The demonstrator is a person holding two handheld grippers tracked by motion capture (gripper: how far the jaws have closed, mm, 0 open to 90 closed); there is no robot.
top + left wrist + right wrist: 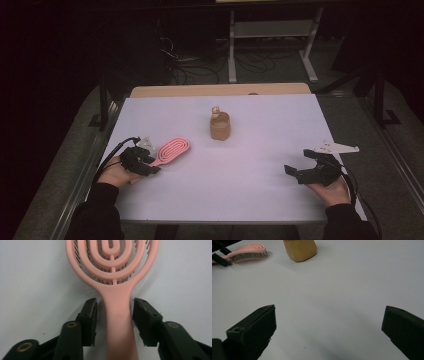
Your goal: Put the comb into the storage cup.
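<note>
A pink hairbrush (172,149) with looped ribs lies flat on the white tabletop at the left, handle toward the person. My left gripper (152,165) straddles that handle. In the left gripper view the handle (117,315) runs between the two black pads (90,320); a thin gap shows on the left side and the right pad is almost against it. My right gripper (298,161) rests low at the right, jaws wide apart (329,308) over bare table with nothing between them. The brush (249,251) lies far off in the right gripper view.
A tan cup-like holder (220,126) with a small pale item (216,111) in it stands at the middle back; its base (300,248) is in the right gripper view. The white tabletop (250,150) has a wooden strip (220,90) behind it. A shelf frame (270,30) and cables lie on the floor beyond.
</note>
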